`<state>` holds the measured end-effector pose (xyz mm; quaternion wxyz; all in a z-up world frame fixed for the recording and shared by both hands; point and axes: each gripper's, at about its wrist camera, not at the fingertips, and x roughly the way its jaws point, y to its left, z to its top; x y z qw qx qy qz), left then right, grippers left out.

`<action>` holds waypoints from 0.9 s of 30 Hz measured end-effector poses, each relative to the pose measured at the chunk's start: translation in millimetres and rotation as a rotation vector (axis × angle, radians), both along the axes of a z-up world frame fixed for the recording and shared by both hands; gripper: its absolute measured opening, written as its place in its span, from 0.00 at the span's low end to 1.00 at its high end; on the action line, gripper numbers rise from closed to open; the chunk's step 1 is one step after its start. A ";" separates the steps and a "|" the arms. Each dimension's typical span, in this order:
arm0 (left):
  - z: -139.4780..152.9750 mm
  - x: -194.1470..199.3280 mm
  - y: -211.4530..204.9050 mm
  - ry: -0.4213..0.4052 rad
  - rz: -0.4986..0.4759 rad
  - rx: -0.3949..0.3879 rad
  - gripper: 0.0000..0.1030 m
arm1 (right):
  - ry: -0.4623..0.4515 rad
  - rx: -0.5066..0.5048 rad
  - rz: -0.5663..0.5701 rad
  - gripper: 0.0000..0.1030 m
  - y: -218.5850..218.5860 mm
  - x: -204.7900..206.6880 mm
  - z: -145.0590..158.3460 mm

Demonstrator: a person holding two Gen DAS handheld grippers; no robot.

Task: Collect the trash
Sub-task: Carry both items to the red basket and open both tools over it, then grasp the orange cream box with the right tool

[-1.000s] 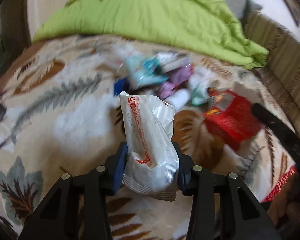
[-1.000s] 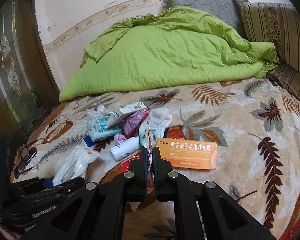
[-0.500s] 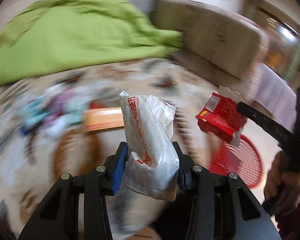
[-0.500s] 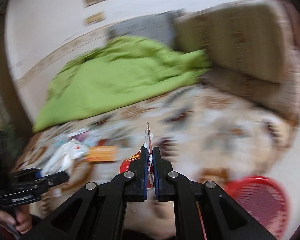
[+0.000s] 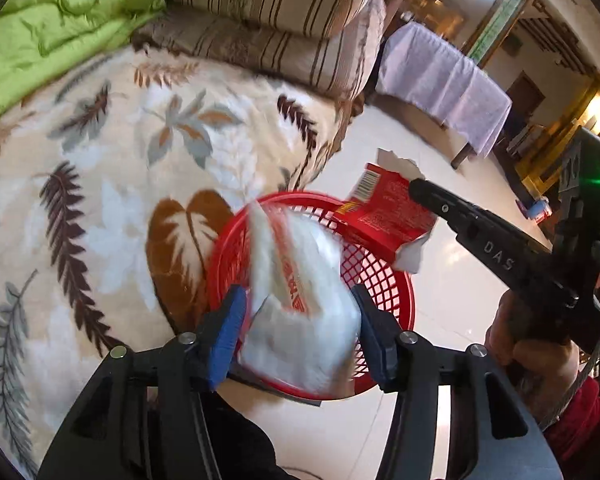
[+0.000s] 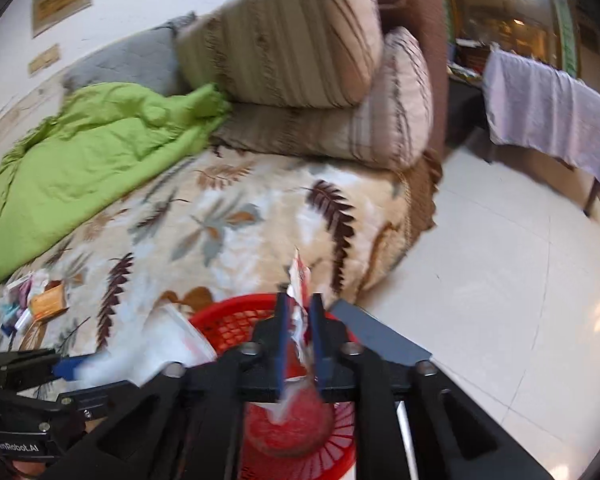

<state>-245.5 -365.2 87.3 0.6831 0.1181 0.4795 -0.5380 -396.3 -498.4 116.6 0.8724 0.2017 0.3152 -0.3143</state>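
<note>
A red mesh basket [image 5: 220, 264] [image 6: 228, 318] stands on the floor against the bed's edge. My left gripper [image 5: 298, 320] [image 6: 88, 376] hangs right over it with the fingers a little apart. A white wrapper with red print [image 5: 300, 292] [image 6: 160, 344] sits between them, blurred and slipping down. My right gripper [image 5: 414, 186] [image 6: 299, 320] reaches over the basket's far rim, shut on a torn red packet [image 5: 384, 216] [image 6: 300, 280] that hangs above the basket.
The bed's leaf-pattern blanket [image 5: 100, 160] lies left of the basket, with a green quilt [image 5: 40, 20] and striped pillows [image 5: 260, 20] behind. Several pieces of trash [image 6: 40, 300] lie far left on it. Pale tiled floor [image 6: 500, 300] and a cloth-covered table [image 5: 440, 76] are to the right.
Both grippers swung right from the trash pile to above the red basket. The left fingers have spread slightly and the white wrapper now slides down between them.
</note>
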 end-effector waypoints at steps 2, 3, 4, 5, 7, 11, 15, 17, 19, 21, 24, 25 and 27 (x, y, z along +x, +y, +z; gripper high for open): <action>2.4 3.1 6.4 -0.005 0.011 -0.007 0.57 | -0.012 -0.005 -0.008 0.53 -2.4 -2.9 2.2; 5.6 6.3 16.0 -0.021 0.035 -0.017 0.62 | -0.021 -0.020 -0.008 0.61 -1.8 -1.7 3.7; 8.4 7.3 22.8 -0.033 0.056 -0.024 0.63 | -0.026 -0.038 -0.003 0.61 0.2 0.6 6.7; 11.3 9.0 28.8 -0.043 0.076 -0.035 0.64 | -0.026 -0.043 0.004 0.61 1.2 2.8 7.3; 17.3 18.0 47.8 -0.071 0.125 -0.052 0.67 | -0.049 -0.030 0.032 0.61 6.5 10.6 10.7; 24.0 32.6 95.7 -0.156 0.238 -0.056 0.70 | -0.106 0.016 0.162 0.61 31.1 36.2 12.9; 21.6 52.8 155.9 -0.187 0.362 -0.037 0.71 | -0.125 0.068 0.344 0.61 73.2 72.8 8.2; 16.1 64.0 186.6 -0.186 0.435 -0.026 0.71 | -0.126 0.099 0.420 0.61 93.2 90.4 3.4; 10.3 74.5 218.7 -0.195 0.509 -0.010 0.71 | -0.120 0.137 0.491 0.62 111.6 108.6 -2.5; 2.5 84.0 248.4 -0.231 0.586 0.027 0.71 | -0.101 0.166 0.556 0.63 131.1 131.1 -8.8; -5.6 96.2 284.4 -0.283 0.683 0.065 0.71 | -0.075 0.215 0.648 0.63 158.1 165.0 -18.1; -7.2 99.4 293.2 -0.297 0.707 0.067 0.71 | -0.068 0.224 0.665 0.63 162.3 173.0 -20.3; -10.7 108.9 309.9 -0.334 0.766 0.077 0.71 | -0.056 0.236 0.719 0.63 178.2 200.8 -23.4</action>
